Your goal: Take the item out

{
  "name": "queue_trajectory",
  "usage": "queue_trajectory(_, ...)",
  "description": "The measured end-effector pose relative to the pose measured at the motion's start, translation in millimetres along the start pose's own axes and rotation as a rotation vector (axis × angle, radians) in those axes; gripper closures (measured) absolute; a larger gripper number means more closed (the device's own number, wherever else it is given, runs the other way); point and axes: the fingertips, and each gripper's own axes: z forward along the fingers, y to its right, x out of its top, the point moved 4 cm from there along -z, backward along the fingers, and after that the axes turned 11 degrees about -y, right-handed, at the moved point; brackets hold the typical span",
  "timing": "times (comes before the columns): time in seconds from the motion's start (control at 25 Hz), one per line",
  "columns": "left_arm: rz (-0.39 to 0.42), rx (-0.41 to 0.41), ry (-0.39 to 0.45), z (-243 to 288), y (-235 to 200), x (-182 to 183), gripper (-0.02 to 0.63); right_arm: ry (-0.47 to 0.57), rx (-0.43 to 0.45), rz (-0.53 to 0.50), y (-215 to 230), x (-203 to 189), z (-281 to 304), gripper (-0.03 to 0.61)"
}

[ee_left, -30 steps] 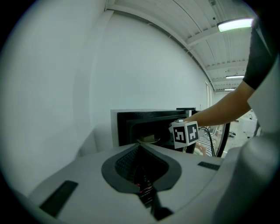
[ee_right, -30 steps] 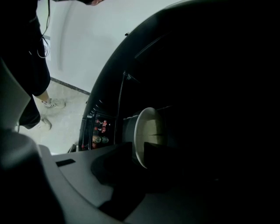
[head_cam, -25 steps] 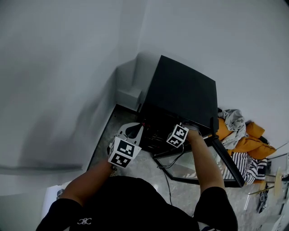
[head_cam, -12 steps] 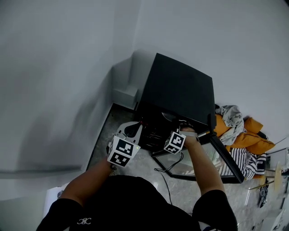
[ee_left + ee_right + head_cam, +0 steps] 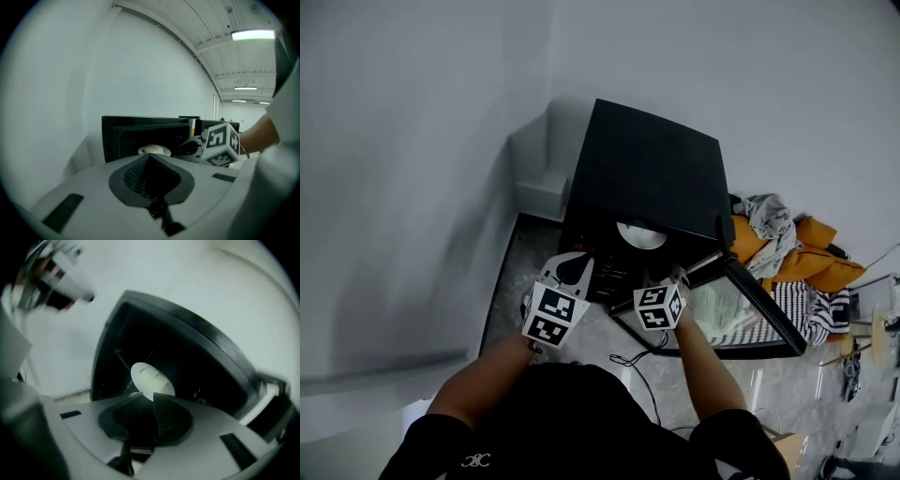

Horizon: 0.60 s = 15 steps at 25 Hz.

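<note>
First, the right gripper (image 5: 152,397) (image 5: 667,274) was clamped with its jaws drawn together on the near rim of the white plate (image 5: 150,378) (image 5: 640,234). The plate lay just inside the front opening of the black oven (image 5: 652,173). The left gripper (image 5: 149,158) (image 5: 572,265) was held beside it, at the oven's left front corner, jaws closed together with nothing between them. The oven's glass door (image 5: 741,309) stood swung open to the right. The oven rested on a marbled floor (image 5: 511,272) in a white corner, with a pile of clothes (image 5: 797,253) beyond the door.
</note>
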Motion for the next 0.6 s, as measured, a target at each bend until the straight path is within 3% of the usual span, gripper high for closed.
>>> queue_trajectory(0.16, -0.007, -0.02, -0.012, 3.4, 2.6, -3.4, 0.614, 0.119, 0.45, 1.16, 12.1, -8.7, 2.7, 0.502)
queue_trajectory(0.24, -0.011, -0.03, -0.015, 4.7, 4.4, -3.9, 0.614, 0.186, 0.602, 1.615, 15.7, -14.2, 16.9, 0.457)
queue_trajectory(0.28, -0.012, -0.034, -0.015, 4.9, 5.1, -4.0, 0.614, 0.214, 0.642, 1.772, 15.8, -16.9, 23.9, 0.448)
queue_trajectory(0.32, -0.012, -0.036, -0.016, 4.5, 5.4, -4.1, 0.614, 0.231, 0.663, 1.883, 14.4, -19.0, 29.9, 0.448)
queue_trajectory(0.4, -0.01, -0.036, -0.018, 2.5, 4.7, -5.1, 0.614, 0.231, 0.671, 2.004, 8.7, -20.4, 39.0, 0.448)
queue_trajectory(0.6, -0.016, -0.027, -0.023, -2.4, -2.5, -11.1, 0.614, 0.208, 0.664, 2.148, 6.4, -18.9, 54.6, 0.449)
